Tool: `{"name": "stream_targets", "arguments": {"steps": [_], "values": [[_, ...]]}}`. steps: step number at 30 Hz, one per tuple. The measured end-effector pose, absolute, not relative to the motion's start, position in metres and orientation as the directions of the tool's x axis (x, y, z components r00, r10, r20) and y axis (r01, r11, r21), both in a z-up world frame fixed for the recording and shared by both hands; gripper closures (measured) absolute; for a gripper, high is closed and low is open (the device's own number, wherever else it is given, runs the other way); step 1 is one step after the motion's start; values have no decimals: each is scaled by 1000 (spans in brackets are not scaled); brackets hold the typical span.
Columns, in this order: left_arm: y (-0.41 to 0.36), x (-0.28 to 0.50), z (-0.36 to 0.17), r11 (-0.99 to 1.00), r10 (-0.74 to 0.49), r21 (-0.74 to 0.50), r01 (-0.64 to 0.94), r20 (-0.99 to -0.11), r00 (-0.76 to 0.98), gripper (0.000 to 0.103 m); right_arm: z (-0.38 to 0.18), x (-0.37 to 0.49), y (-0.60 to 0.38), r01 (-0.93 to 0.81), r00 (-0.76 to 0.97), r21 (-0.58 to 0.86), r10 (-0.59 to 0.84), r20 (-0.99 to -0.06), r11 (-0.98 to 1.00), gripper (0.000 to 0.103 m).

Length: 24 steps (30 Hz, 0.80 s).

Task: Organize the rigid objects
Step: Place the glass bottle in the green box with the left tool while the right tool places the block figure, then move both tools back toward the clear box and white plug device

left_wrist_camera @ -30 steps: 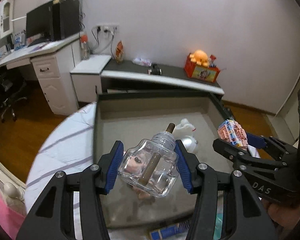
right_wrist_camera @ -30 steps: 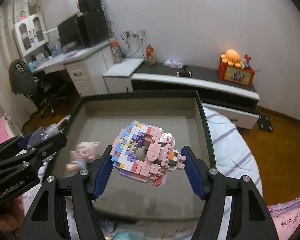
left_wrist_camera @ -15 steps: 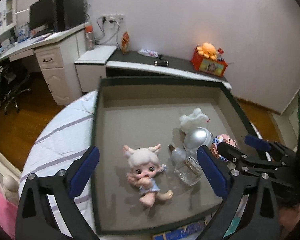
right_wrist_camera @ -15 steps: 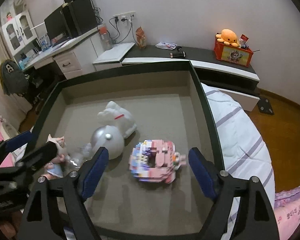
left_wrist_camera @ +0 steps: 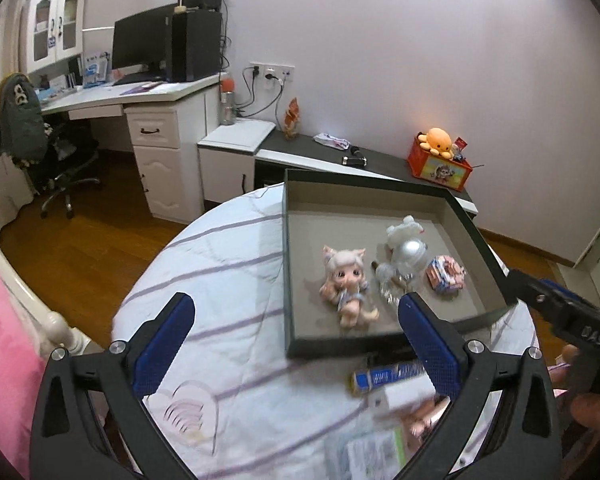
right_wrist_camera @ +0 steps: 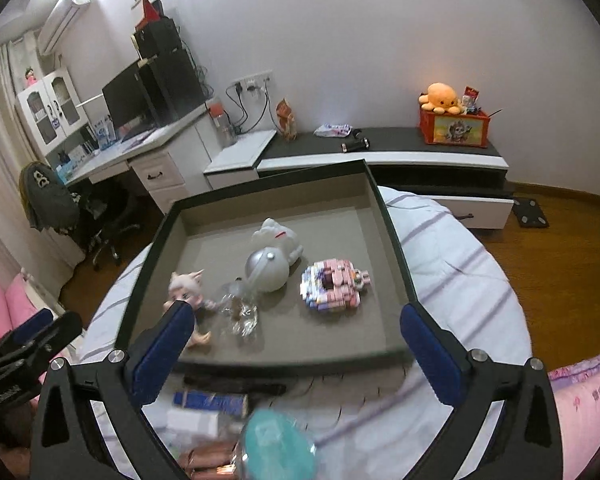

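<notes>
A dark-rimmed tray sits on the striped bedspread. In it lie a doll with white hair, a clear glass bottle, a silver dome toy, a white figurine and a pink brick-built ring. My left gripper is open and empty, pulled back over the bed left of the tray. My right gripper is open and empty, in front of the tray's near rim.
Near the tray's front edge lie a blue box, a white box, a teal object and other blurred packets. A desk with chair and a low cabinet stand beyond the bed.
Both grippers opened and let go of the glass bottle and the pink brick ring into the tray, then pulled back and up away from it, the left one also moving left.
</notes>
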<state>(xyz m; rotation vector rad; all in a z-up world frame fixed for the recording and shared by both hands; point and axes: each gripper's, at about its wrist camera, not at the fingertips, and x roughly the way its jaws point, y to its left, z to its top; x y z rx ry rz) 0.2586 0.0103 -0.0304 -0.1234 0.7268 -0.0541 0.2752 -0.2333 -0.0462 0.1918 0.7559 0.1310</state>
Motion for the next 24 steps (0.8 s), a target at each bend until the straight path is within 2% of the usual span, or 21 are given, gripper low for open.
{"name": "stream_targets", "arguments": {"steps": [14,24], "values": [[11,162,-33,995,-70,-99,7,-647,759,0,-32,156,-234,-29,769,214,159,-620,976,0],[-1,101,-28,998,-64,-62,33,-623,780,0,-31,87,-214,1,814,154,89,-574,988,0]]}}
